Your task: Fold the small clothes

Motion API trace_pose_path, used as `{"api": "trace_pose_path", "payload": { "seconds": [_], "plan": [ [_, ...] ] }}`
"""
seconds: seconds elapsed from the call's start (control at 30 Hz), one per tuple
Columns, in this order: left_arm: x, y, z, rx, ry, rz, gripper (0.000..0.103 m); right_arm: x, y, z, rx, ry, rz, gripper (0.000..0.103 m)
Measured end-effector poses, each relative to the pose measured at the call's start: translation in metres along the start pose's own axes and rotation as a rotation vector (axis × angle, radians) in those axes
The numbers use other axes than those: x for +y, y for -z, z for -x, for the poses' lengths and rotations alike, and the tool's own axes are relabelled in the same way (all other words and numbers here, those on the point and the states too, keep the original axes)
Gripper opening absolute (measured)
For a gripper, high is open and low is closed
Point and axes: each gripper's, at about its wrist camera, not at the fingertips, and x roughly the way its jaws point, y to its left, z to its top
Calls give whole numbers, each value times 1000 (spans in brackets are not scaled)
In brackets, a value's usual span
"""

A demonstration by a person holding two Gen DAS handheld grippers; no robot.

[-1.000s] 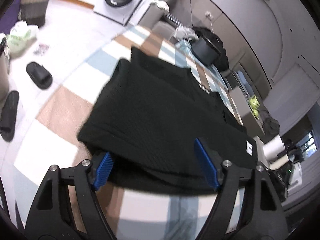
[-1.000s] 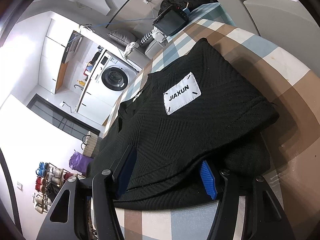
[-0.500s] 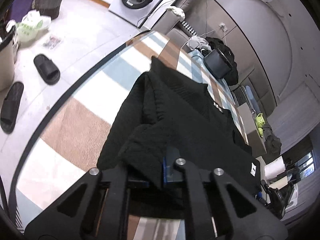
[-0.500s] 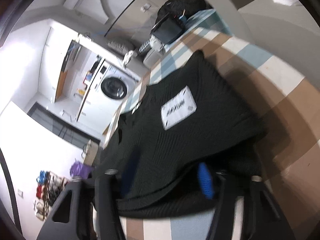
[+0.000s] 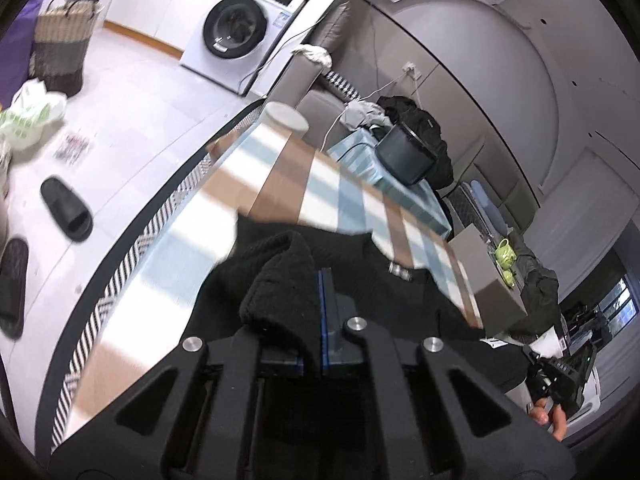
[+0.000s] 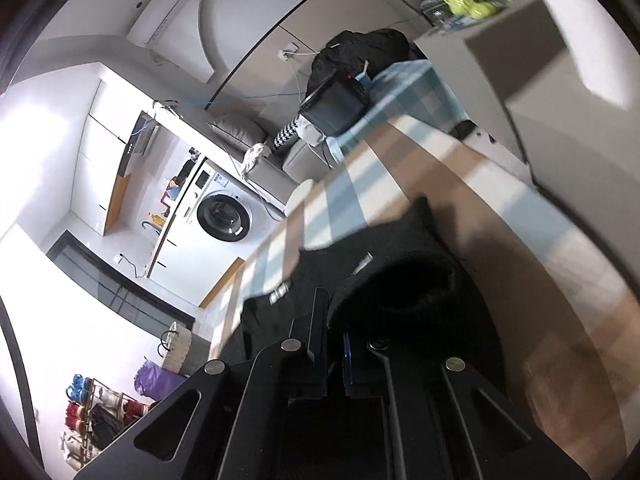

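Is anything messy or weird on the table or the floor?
The black sweater is bunched up on the checked table because both grippers pinch its edge. On the floor, two black slippers lie apart and a little paper is scattered.

Left gripper (image 5: 316,312) clamped on black sweater (image 5: 280,280) hem, angled downward; right gripper (image 6: 334,340) likewise pinched shut on sweater fabric.

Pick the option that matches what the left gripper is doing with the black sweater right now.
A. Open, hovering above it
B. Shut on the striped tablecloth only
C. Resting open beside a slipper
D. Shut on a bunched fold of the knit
D: in the left wrist view the left gripper has its blue pads drawn together with a thick fold of the black sweater bunched between them, above the striped tablecloth.
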Motion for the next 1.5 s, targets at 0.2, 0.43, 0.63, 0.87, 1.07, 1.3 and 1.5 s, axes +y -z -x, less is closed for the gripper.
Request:
{"api": "trace_pose_path", "payload": {
  "seconds": [0.2, 0.43, 0.63, 0.87, 1.07, 1.3, 1.5],
  "plan": [
    [-19, -67, -61, -18, -33, -11, 3, 29, -63, -70, -32, 30, -33, 11],
    [-5, -93, -121, 37, -168, 26, 61, 9, -92, -120, -22, 137, -75, 59],
    [4, -77, -105, 30, -190, -28, 69, -5, -66, -107, 105, 199, 13, 59],
    [2, -27, -59, 58, -240, -177, 72, -11, -13, -63, 233, 280, 268, 59],
    [5, 24, -24, 105, -244, -243, 75, -35, 32, -18, 233, 386, 428, 60],
    [9, 69, -7, 176, -231, -256, 75, -54, 48, -13, 245, 305, 376, 43],
    [15, 90, 4, 182, -245, -263, 76, -37, 55, 5, 228, 167, 400, 9]
  ]
}}
